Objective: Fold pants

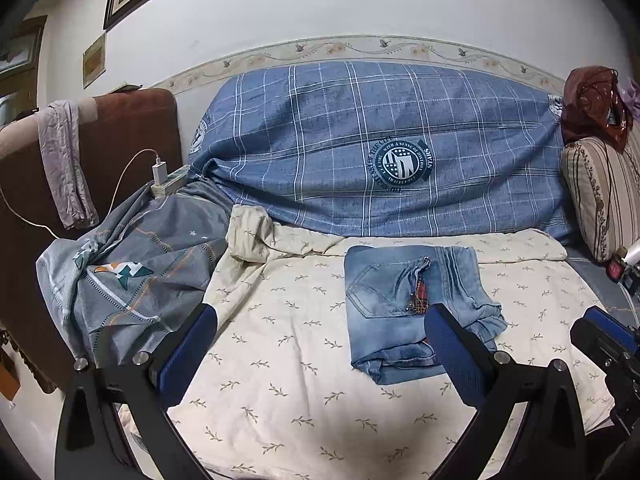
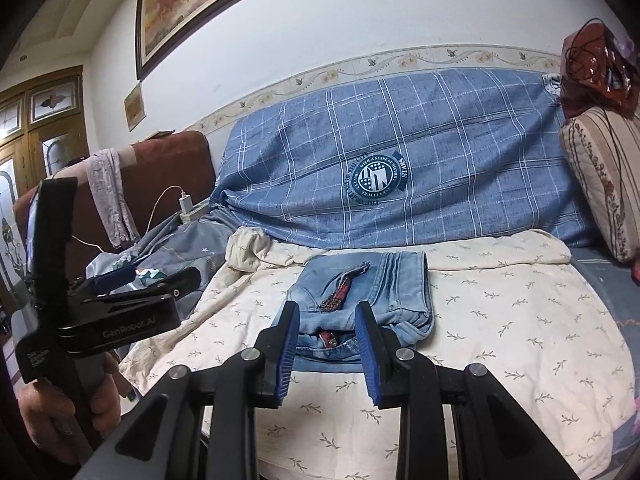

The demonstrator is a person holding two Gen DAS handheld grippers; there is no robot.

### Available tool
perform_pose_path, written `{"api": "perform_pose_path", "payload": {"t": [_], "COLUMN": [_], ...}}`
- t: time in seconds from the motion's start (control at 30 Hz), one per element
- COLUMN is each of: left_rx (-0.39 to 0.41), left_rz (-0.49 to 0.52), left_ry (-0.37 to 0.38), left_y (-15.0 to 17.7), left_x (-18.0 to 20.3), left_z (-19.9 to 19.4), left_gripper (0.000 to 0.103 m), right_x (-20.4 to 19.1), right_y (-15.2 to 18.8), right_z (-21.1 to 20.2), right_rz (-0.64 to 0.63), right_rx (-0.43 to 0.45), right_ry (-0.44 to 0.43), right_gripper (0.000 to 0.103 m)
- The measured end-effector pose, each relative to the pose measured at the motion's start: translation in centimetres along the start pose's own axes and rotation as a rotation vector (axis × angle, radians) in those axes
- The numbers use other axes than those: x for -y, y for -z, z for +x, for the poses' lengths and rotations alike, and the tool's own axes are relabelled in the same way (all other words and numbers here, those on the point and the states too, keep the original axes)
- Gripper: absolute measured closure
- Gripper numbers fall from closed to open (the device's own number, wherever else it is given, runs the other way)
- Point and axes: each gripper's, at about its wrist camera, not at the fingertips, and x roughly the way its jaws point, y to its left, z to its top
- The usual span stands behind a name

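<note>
Both claws are hovering empty: the left gripper [image 1: 320, 356] is spreading its blue pads wide, and the right gripper [image 2: 327, 354] is standing partly parted, pinching nothing. Beyond them, the folded light-blue denim pants [image 2: 372, 304] are lying on the cream leaf-print bedsheet [image 2: 500, 320]. Being soft but fairly heavy, this bundle is probably best gripped at its thick folded edges.

The right claw [image 1: 600, 330] is showing only partly at the left wrist view's right edge. A left-claw finger [image 1: 448, 344] is covering the near corner of the folded pants [image 1: 400, 300]. The framed picture [image 2: 208, 4] is running off the top edge. The emblem [image 1: 402, 166] lettering is reading too small to make out.
</note>
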Motion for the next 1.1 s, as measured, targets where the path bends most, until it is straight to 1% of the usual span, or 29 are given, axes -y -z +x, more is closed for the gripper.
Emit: {"api": "perform_pose_path", "payload": {"t": [0.3,0.73,1.1], "left_rx": [-0.001,-0.015,-0.011], "left_rz": [-0.021,-0.028,-0.048], "left_ry": [-0.012,-0.022,-0.029], "left_y": [-0.2,-0.2,-0.4], "left_x": [-1.5,-3.4,-4.6], "left_z": [-0.3,0.2,-0.1], "left_gripper": [0.000,0.000,0.000], "right_x": [-0.9,-2.4,-3.4], "right_y": [-0.1,-0.8,-1.4], "right_z": [0.5,1.6,1.6], "right_rz": [-0.008,-0.019,-0.032], "right_rx": [-0.014,-0.034,-0.033], "right_ry": [0.020,0.043,0.038], "right_gripper": [0.072,0.072,0.072]}}
